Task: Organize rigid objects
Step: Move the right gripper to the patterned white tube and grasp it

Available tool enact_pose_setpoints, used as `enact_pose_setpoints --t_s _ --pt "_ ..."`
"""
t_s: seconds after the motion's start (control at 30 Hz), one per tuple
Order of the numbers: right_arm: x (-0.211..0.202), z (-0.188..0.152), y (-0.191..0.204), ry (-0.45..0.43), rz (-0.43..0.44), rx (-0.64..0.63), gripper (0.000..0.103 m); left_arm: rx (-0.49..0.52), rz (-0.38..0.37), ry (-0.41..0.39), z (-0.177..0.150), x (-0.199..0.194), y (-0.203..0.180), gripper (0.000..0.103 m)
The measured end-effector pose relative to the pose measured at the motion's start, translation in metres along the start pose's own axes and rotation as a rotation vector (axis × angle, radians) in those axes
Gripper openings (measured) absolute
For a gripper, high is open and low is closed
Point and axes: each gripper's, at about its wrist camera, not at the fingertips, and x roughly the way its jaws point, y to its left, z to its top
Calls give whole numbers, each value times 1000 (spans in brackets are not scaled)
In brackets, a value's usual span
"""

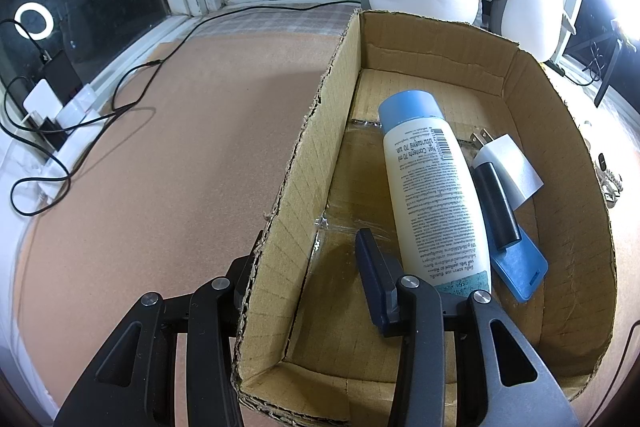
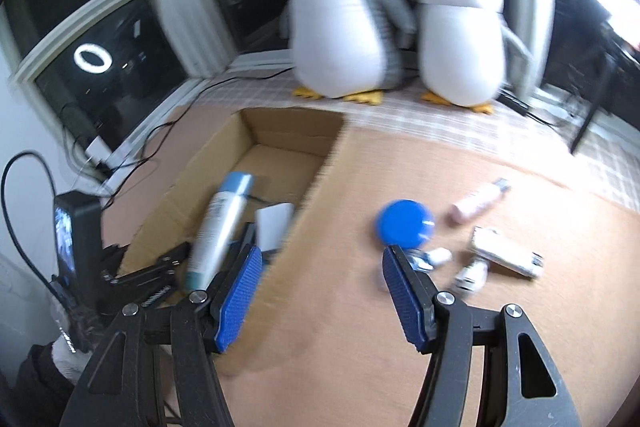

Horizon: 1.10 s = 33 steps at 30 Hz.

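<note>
An open cardboard box [image 1: 312,131] lies on the pinkish table. Inside it are a white bottle with a blue cap [image 1: 432,187], a white plug charger [image 1: 508,163] and a blue-and-black flat tool [image 1: 512,239]. My left gripper [image 1: 304,251] straddles the box's left wall, one finger outside and one inside, shut on that wall. My right gripper [image 2: 324,291] is open and empty over the table, just right of the box [image 2: 320,187]. This view is blurred. Beyond its fingers lie a blue round lid [image 2: 404,227], a pinkish tube [image 2: 478,203], a white oblong item [image 2: 506,251] and small white pieces [image 2: 472,275].
Two plush penguins [image 2: 336,27] [image 2: 460,35] stand at the back by the window. Black cables [image 1: 132,87] and a white power strip [image 1: 60,131] run along the left edge. A sleeve [image 2: 40,371] shows at lower left. Small metal items [image 1: 610,183] lie right of the box.
</note>
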Motion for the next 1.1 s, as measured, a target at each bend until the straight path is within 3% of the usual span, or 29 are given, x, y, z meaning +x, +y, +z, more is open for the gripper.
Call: enact_pose_setpoints --t_s 0.27,0.47,0.63,0.93,1.1 --pt "-5 -15 -57 -5 -73 149 59 1 1 0 0 0 0 41" --pt "-4 -21 -88 5 -149 131 59 0 1 0 0 0 0 41" --pt "2 -20 -109 23 -174 69 59 3 2 2 0 0 0 41" --pt "13 -13 -124 99 -186 -206 55 2 8 6 0 0 0 41" --pt "20 -14 -132 122 -152 -296 54 8 10 12 1 0 -1 41"
